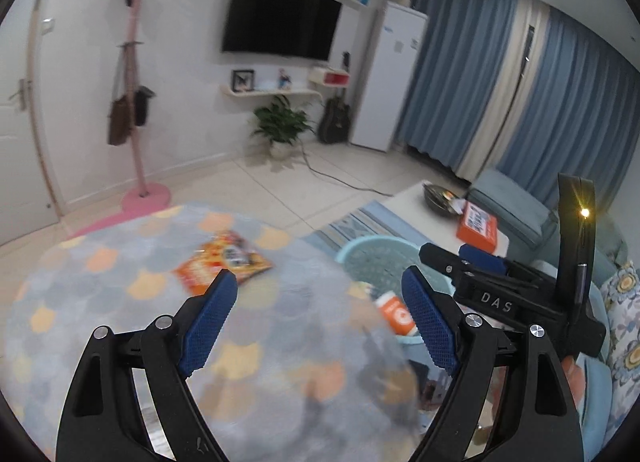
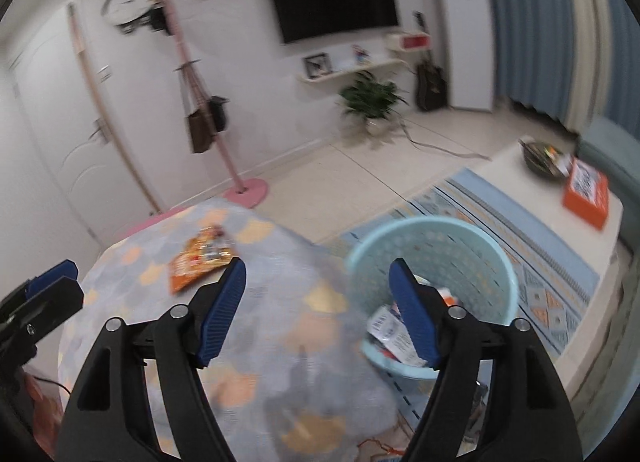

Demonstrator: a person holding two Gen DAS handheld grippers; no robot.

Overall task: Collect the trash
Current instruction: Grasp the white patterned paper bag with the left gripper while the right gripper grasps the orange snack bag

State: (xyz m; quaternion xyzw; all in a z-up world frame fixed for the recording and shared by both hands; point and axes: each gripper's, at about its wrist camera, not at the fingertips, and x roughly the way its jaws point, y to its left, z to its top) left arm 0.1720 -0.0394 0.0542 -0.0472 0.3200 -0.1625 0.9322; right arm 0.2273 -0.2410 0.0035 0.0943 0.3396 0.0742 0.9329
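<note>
An orange snack wrapper (image 1: 224,262) (image 2: 200,258) lies flat on the round table with the fish-scale cloth (image 1: 120,302) (image 2: 280,342). It sits just beyond my left gripper's left fingertip. Beside the table's right edge stands a light-blue basket (image 1: 372,258) (image 2: 472,246) on the floor, holding wrappers (image 2: 390,328) and an orange packet (image 1: 396,316). My left gripper (image 1: 318,274) is open above the table with nothing between its fingers. My right gripper (image 2: 317,262) is open and empty too, over the table edge and the basket; it shows at the right of the left wrist view (image 1: 460,256).
A white coffee table (image 2: 516,182) carries an orange box (image 2: 586,192) and a dark bowl (image 2: 538,158). A patterned rug (image 2: 540,262) lies under the basket. A pink coat stand (image 1: 140,190) stands behind the round table, a blue sofa (image 1: 516,202) at the right.
</note>
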